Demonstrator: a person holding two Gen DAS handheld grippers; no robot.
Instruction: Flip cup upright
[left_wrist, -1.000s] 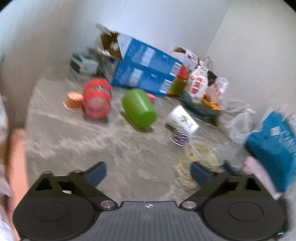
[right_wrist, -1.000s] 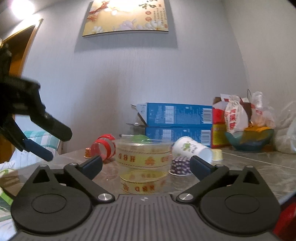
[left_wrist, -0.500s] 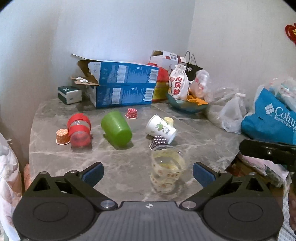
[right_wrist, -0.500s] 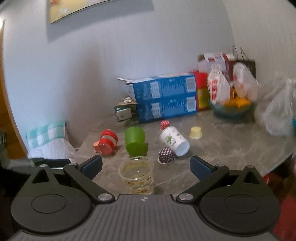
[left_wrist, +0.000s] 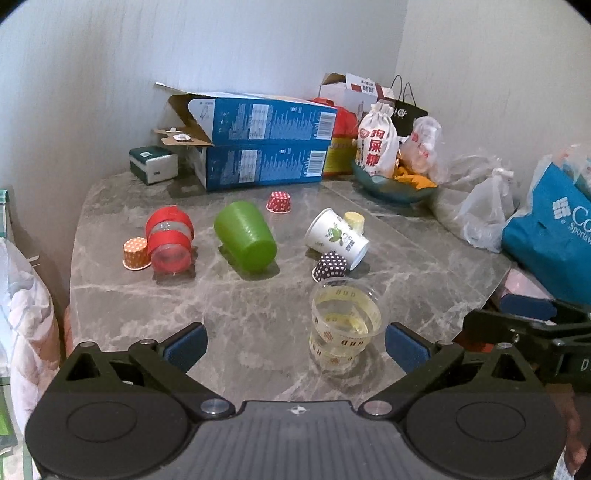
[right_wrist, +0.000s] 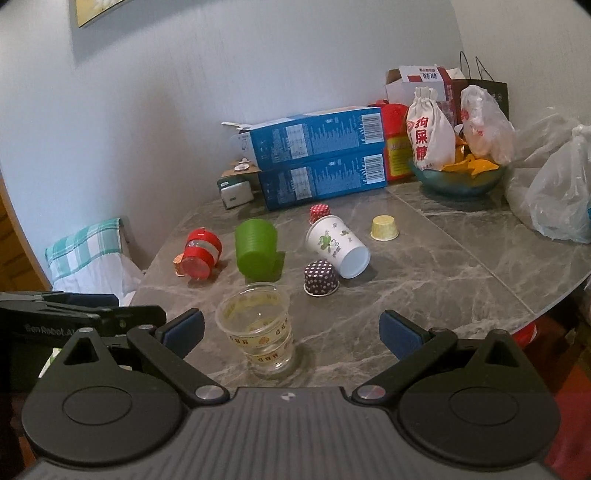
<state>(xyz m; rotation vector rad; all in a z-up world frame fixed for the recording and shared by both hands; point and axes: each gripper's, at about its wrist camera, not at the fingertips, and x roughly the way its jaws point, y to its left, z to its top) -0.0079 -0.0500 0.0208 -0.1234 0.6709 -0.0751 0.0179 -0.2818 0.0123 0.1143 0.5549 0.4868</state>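
A grey marble counter (left_wrist: 147, 314) sits in a white-walled corner, its back edge crowded with blue boxes (left_wrist: 258, 147), a snack bowl (left_wrist: 391, 184) and plastic bags. Several cups lie on their sides mid-counter: a green cup (left_wrist: 245, 236), a red cup (left_wrist: 170, 240) with an orange paper case touching it, and a white paper cup (left_wrist: 336, 236) with its mouth facing the near right, a dotted case just beside its rim. A clear cup (left_wrist: 345, 325) already stands upright nearest the cameras. The left claw (left_wrist: 295, 345) and right claw (right_wrist: 291, 332) both hover above the near edge with jaws spread wide and nothing between them. This looks like the opening step: choosing and approaching a toppled cup, none yet touched. Which one is meant cannot be told from the task; the green and white cups lie most directly ahead. The next move calls for advancing a claw past the clear cup without knocking it, bracketing the chosen cup across its body, closing gently so thin walls do not crush, then lifting and rotating it mouth-up before setting it down on bare counter.
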